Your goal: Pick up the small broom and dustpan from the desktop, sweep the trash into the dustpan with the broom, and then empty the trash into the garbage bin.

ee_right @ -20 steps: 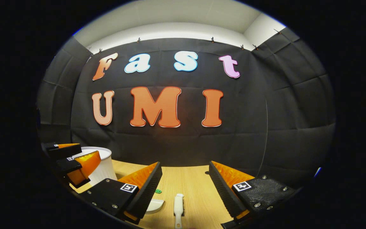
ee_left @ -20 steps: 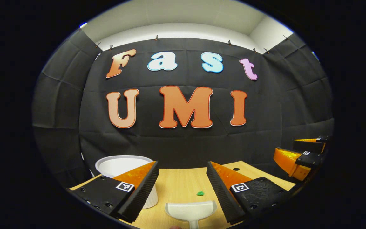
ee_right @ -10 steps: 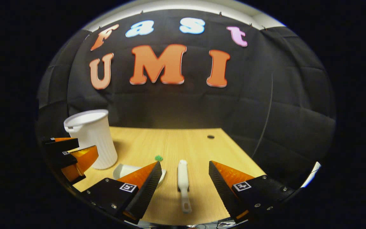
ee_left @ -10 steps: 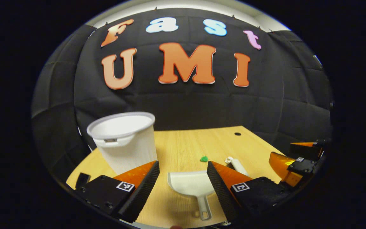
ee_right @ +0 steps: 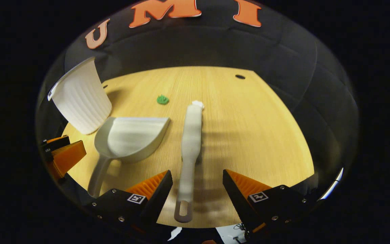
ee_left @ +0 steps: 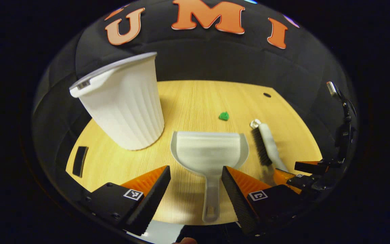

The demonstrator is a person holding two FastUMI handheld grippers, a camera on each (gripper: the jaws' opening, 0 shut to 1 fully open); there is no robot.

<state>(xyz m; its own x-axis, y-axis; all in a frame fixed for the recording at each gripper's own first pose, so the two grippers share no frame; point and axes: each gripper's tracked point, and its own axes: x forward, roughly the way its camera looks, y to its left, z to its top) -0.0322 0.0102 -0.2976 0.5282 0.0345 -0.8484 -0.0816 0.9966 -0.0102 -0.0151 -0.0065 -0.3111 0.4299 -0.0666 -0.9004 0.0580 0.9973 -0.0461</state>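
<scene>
Above the dustpan (ee_left: 209,154), left gripper (ee_left: 195,171) jaws spread.

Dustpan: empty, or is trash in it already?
Empty. The dustpan scoop is bare, and the green trash lies on the desk beyond it.

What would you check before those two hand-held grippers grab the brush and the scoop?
1. Left hand-held gripper open, straddling the white plastic dustpan handle: ok.
2. Right hand-held gripper open around the white small broom handle: ok.
3. Fingers touching the handles: cannot tell.
4. Small green crumpled trash lying ahead of the dustpan's mouth: ok.
5. White ribbed garbage bin upright on the wooden desktop: ok.
</scene>
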